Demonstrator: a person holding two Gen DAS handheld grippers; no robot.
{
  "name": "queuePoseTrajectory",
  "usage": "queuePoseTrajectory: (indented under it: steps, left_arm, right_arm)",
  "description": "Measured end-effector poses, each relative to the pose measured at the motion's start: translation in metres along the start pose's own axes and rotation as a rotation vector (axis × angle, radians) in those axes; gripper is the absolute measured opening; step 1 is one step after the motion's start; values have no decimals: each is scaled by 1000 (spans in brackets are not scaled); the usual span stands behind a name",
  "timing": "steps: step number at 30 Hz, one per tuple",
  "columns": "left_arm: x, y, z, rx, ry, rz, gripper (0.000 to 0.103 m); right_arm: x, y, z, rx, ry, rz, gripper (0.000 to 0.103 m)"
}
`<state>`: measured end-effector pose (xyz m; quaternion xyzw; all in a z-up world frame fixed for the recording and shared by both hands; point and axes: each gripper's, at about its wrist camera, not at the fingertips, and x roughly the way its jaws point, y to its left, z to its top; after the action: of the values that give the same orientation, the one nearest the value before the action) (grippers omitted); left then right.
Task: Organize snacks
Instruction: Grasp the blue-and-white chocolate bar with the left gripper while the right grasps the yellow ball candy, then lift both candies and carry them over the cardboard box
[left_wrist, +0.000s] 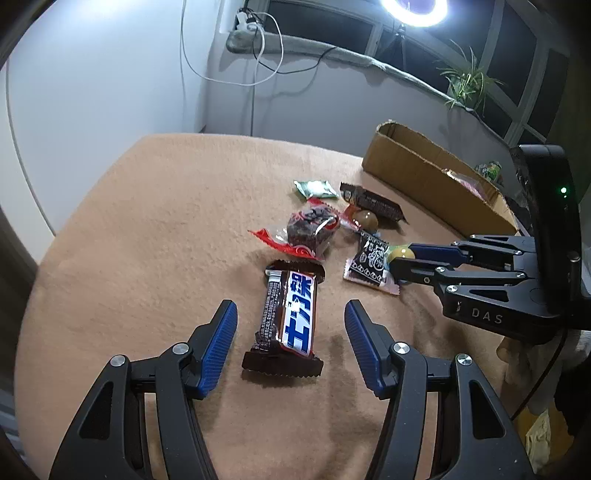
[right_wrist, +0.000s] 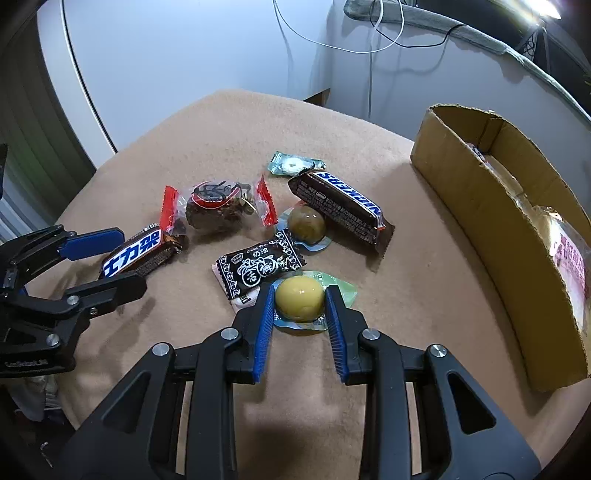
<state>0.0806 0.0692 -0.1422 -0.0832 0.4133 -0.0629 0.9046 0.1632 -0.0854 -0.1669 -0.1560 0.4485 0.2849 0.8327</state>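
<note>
The brown, blue-lettered chocolate bar (left_wrist: 290, 317) was laid on the beige cloth (left_wrist: 147, 229) lengthwise between the wide-spread fingers of the left gripper (left_wrist: 291, 332), while the round yellow wrapped candy (right_wrist: 299, 298) was clamped by the right gripper (right_wrist: 300, 301).

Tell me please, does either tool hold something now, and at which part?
The right tool grips the yellow ball candy by its round sides, one finger on each. The left tool is open around the Snickers bar and holds nothing.
</note>
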Motion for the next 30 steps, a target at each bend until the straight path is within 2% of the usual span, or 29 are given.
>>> queuePoseTrajectory:
  steps: [8, 25, 30]
  left_arm:
    - [10, 2, -4, -1, 18, 14, 33]
    - [-7, 0, -5, -13, -20, 2, 29]
    - [-4, -4, -7, 15, -3, 18, 27]
  right_arm:
    - [1, 4, -2, -23, -1, -17, 29]
    - [-17, -8, -8, 17, -30, -3, 28]
    - [-24, -10, -9, 21, -43, -3, 28]
